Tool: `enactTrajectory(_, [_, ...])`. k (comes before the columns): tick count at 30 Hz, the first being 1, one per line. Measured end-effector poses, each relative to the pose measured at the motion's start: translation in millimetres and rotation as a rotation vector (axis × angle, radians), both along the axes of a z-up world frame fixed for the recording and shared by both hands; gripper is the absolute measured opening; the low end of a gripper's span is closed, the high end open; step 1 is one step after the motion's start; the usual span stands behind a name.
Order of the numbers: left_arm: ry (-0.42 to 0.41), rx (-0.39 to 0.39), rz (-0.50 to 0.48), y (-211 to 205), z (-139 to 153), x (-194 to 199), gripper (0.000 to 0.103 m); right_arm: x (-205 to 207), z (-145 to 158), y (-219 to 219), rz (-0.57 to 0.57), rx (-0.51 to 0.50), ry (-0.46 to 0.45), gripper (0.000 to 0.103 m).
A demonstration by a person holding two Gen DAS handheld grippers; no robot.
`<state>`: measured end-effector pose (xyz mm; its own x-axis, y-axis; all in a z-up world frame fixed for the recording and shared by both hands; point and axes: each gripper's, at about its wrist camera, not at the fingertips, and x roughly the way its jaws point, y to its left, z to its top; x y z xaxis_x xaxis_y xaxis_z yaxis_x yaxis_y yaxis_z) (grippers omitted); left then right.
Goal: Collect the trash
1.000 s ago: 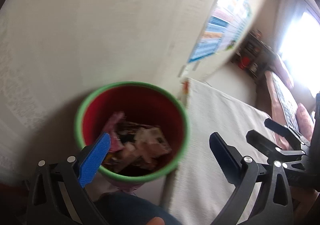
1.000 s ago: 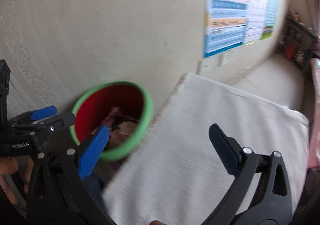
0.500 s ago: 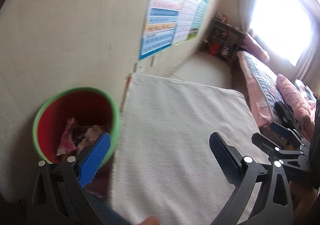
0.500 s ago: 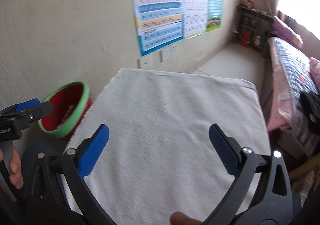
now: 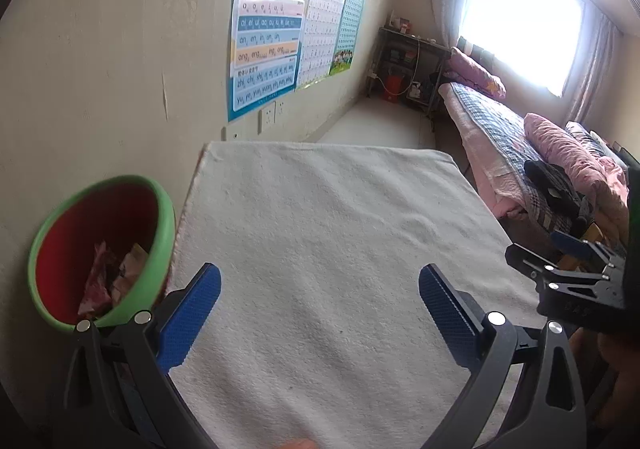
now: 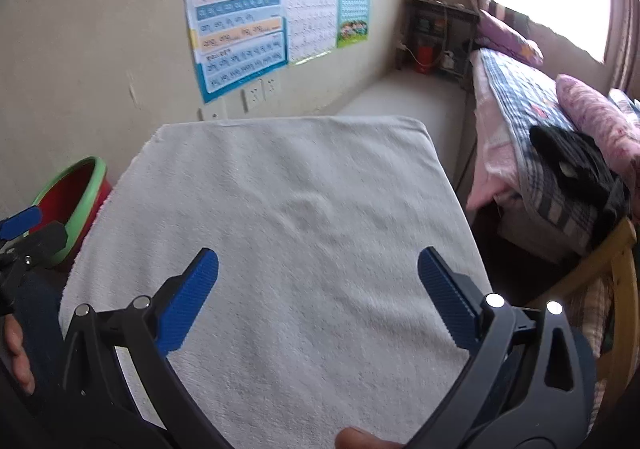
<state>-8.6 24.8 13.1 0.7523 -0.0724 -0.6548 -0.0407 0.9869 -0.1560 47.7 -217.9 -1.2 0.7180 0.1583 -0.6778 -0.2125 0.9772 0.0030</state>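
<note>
White cloth (image 5: 328, 249) lies bare mid-frame; wrappers (image 5: 108, 277) sit in the bin (image 5: 160, 233) at lower left. Both the left gripper (image 5: 320, 289) and the right gripper (image 6: 318, 285) hover with jaws apart, empty. Collection looks finished; next, scan for strays.

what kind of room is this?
Likely a home bedroom: a bed with a checked quilt and pink pillows under a curtained window, and pinyin learning posters on the wall.
</note>
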Motion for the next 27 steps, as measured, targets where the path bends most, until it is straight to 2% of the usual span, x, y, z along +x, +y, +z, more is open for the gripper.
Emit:
enactTrajectory(3, [0.000,0.010,-0.007,-4.0,-3.4,-0.7,0.095,0.1,-7.7,0.4,-0.010,0.001,0.025,0.098])
enactTrajectory(10, [0.033,0.004,0.009,-1.1,-12.6,2.9,0.095,-2.7,-7.7,-0.4,-0.029,-0.002,0.019,0.098])
enactTrajectory(27, [0.040,0.038,-0.016,-10.8,-15.5,5.2,0.095,-4.2,-10.4,-1.9,-0.029,0.006,0.039,0.098])
